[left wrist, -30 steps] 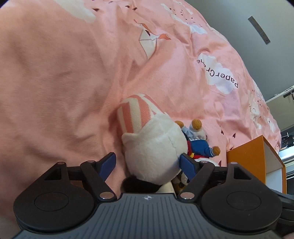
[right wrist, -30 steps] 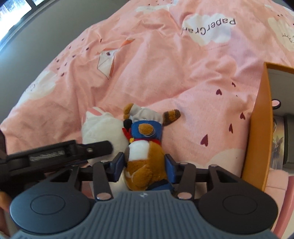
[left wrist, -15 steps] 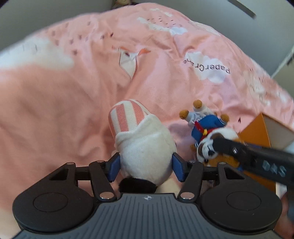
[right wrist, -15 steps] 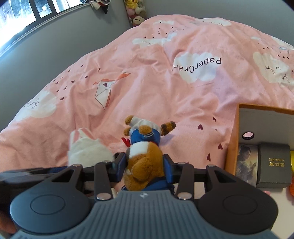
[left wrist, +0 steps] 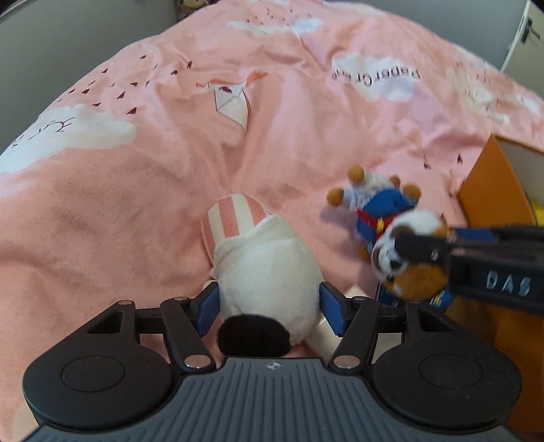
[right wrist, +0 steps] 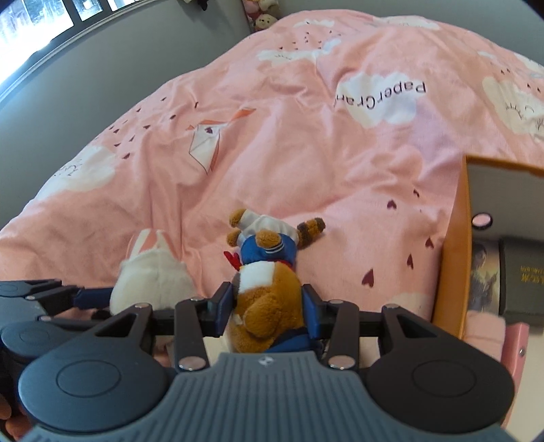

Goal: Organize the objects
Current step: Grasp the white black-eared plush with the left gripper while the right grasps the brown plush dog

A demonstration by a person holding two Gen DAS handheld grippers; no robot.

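Note:
A white plush toy (left wrist: 268, 272) with a pink-striped end and a black patch sits between the blue pads of my left gripper (left wrist: 270, 306). The jaws are opening slightly, but both pads still press its sides. My right gripper (right wrist: 268, 306) is shut on a brown plush toy (right wrist: 268, 289) in a blue and white sailor outfit, which hangs head down over the bed. In the left wrist view the brown plush toy (left wrist: 401, 244) hangs to the right. In the right wrist view the white plush toy (right wrist: 153, 275) is at the left.
A pink bedcover (left wrist: 136, 204) with clouds and lettering fills both views. An open orange box (right wrist: 455, 238) stands at the right, holding a dark case (right wrist: 523, 275) and a picture card (right wrist: 484, 275). Grey walls and a window (right wrist: 40, 27) lie beyond the bed.
My left jaws went from wide apart around the white plush to pressing on it, and the gripper rolled and rose. The right gripper rose slightly with the brown plush.

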